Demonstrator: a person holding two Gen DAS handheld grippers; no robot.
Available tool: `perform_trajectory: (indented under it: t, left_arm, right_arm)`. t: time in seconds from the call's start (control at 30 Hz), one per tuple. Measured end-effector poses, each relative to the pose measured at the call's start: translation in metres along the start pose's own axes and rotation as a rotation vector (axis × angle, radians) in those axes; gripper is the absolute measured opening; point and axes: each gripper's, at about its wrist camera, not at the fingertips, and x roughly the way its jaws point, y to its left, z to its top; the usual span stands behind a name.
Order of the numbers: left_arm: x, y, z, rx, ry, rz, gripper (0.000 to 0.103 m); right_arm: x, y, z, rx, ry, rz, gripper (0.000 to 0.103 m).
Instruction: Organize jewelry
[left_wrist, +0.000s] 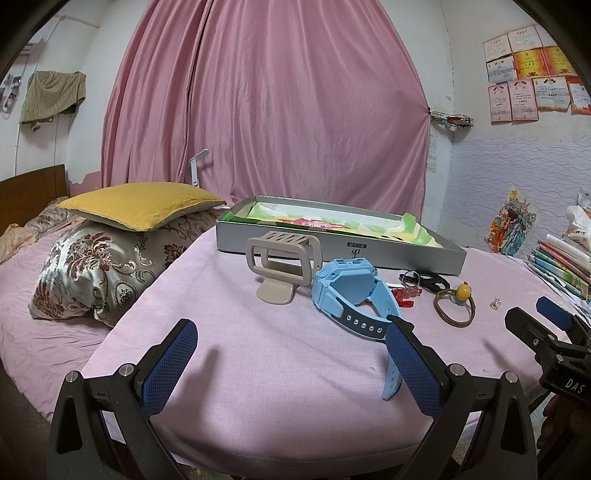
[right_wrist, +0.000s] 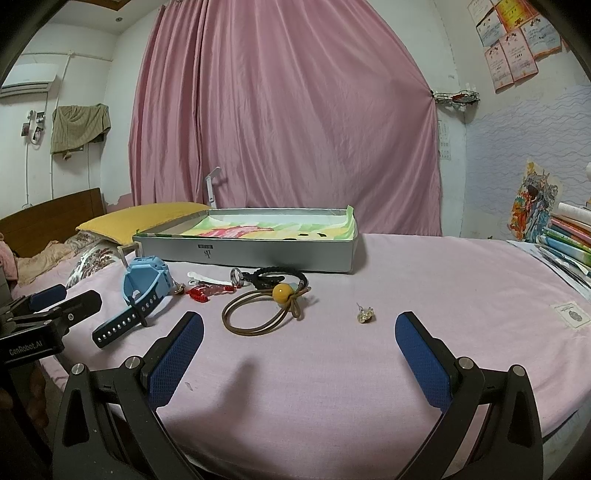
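A grey open box with a colourful lining stands at the back of a pink-covered table. In front of it lie a light blue watch, a red clip, a black braided cord with a ring, a brown hair tie with a yellow bead and a small earring. My left gripper is open and empty, just before the watch strap. My right gripper is open and empty, before the hair tie and earring.
A beige plastic stand stands left of the watch. A bed with a yellow pillow lies to the left. Stacked books sit at the table's right edge. A pink curtain hangs behind.
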Motion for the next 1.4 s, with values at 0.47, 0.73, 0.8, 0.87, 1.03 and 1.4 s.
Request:
perform_trajectory:
  t: [0.47,0.73,0.8,0.87,1.03,1.4]
  left_arm:
    - [0.007,0.0,0.005,-0.006,0.016,-0.027,0.102]
    - [0.033,-0.001,0.028,-0.057,0.141,-0.133,0.102]
    - [0.041,-0.001,0.03,-0.071,0.178,-0.147,0.102]
    - [0.048,0.0,0.031,-0.092,0.213,-0.169,0.101]
    - [0.065,-0.001,0.035,-0.122,0.289,-0.201,0.076]
    - [0.072,-0.005,0.037,-0.134,0.389,-0.231,0.038]
  right_arm:
    - [0.008,-0.004,0.019,-0.041,0.014,0.024,0.102]
    - [0.04,-0.007,0.043,-0.095,0.155,0.114,0.085]
    - [0.051,-0.006,0.045,-0.095,0.201,0.147,0.075]
    - [0.063,-0.005,0.045,-0.093,0.255,0.172,0.068]
    - [0.086,0.0,0.045,-0.111,0.347,0.207,0.056]
    - [0.115,0.006,0.049,-0.154,0.468,0.249,0.036]
